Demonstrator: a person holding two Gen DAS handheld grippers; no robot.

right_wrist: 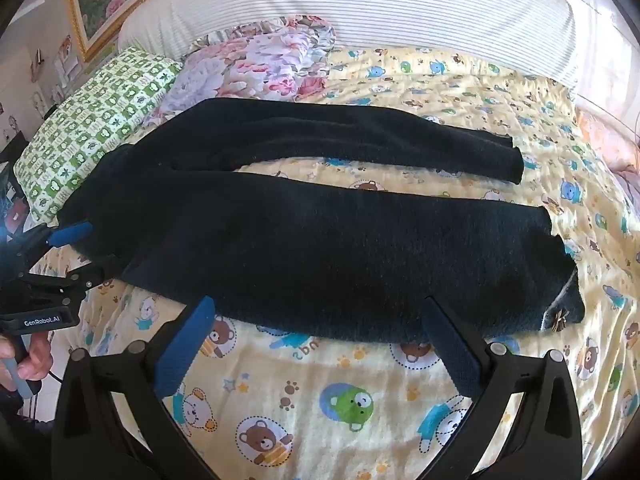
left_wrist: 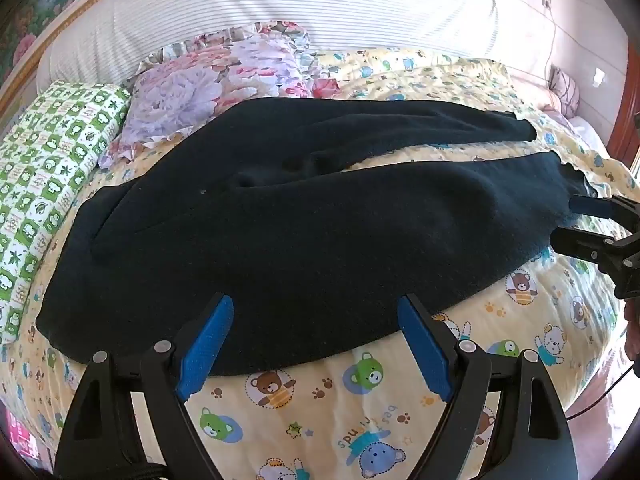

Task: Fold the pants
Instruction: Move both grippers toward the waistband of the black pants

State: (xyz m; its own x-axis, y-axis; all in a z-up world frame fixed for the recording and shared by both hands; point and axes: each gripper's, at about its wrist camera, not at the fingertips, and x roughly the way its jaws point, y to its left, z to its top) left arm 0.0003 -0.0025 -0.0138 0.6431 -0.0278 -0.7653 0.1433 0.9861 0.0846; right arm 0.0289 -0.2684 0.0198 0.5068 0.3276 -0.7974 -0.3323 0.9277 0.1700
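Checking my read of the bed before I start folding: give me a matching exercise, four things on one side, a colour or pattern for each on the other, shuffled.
Things
1. pants
2. quilt
3. pillow nearest the waistband
4. pillow beside it

Descriptions
A. pink and lilac flowers
B. plain dark, laid flat with the legs apart
C. green and white checks
D. yellow with cartoon bears

Pairs: 1-B, 2-D, 3-C, 4-A

Both the left gripper and the right gripper stand open at the near edge of the pants, holding nothing.
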